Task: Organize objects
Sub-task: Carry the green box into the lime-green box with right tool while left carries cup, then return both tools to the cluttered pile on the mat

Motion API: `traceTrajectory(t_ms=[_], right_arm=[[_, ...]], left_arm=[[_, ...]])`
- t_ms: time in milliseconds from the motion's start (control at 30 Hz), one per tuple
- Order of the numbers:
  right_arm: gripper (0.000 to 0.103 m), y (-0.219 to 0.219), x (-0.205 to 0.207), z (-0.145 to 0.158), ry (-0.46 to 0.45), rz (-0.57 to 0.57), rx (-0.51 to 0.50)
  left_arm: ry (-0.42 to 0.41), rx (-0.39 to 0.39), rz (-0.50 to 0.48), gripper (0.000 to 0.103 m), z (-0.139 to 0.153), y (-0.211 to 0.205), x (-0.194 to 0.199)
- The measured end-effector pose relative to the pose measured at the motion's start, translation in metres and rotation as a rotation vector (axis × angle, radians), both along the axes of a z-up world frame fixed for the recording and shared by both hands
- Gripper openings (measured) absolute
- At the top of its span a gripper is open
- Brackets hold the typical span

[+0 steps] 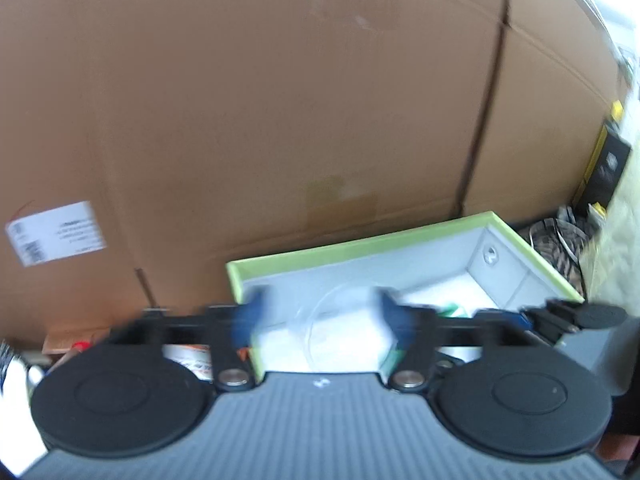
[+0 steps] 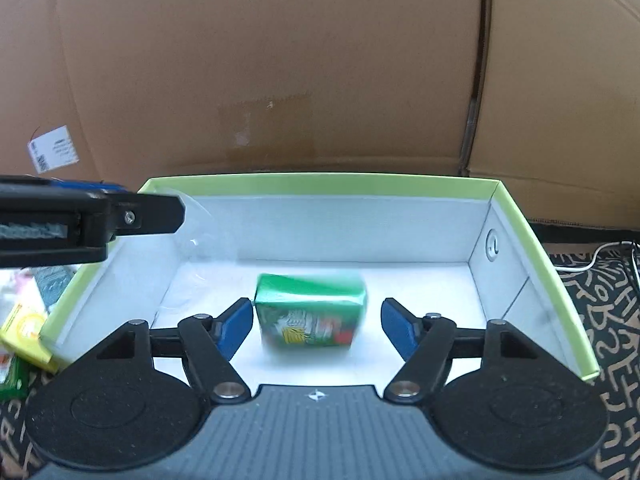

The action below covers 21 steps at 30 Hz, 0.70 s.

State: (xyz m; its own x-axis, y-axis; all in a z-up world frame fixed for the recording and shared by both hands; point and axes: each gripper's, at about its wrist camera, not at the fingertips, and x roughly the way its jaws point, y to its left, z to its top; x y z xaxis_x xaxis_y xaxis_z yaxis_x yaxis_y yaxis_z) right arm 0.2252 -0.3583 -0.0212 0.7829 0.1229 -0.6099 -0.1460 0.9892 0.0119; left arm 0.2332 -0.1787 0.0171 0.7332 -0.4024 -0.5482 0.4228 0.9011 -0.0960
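A green-rimmed white box (image 2: 320, 186) lies open in front of a cardboard wall. A green packet (image 2: 310, 312) is inside it, blurred, between the spread blue fingers of my right gripper (image 2: 316, 326), which is open and does not touch it. My left gripper (image 1: 318, 320) is over the box's left end (image 1: 236, 280); its blue pads (image 1: 250, 316) stand wide apart around a clear plastic item (image 1: 328, 320), and the blur hides whether they touch it. The left gripper also shows from the side in the right wrist view (image 2: 120, 216), with the clear plastic (image 2: 200, 232) at its tip.
Large cardboard boxes (image 2: 280, 60) stand right behind the box. Yellow and green packets (image 2: 24, 332) lie on the patterned mat (image 2: 600, 312) left of the box. A white cable (image 2: 596, 258) runs at the right. A black and yellow carton (image 1: 608, 160) stands far right.
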Motion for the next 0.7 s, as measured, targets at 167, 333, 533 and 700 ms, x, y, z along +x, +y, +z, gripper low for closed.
traceTrajectory(t_ms=[167,333,533,700], right_arm=[[0.089,-0.013,-0.053,0.04,-0.227,-0.063,-0.065],[0.095,-0.016,-0.119,0.054,-0.354,-0.073,0.006],[0.096,0.003,-0.165,0.035,-0.355,0.006,0.1],[0.096,0.038,-0.195,0.02,-0.307,0.065,0.144]], left_arm=[[-0.148,-0.194,0.063,0.103,0.026,0.044,-0.044],[-0.11,-0.204,0.06,0.103,0.032,0.08,-0.085],[-0.1,-0.137,0.13,0.103,0.029,0.132,-0.144],[-0.13,-0.094,0.19,0.103,0.028,0.165,-0.186]])
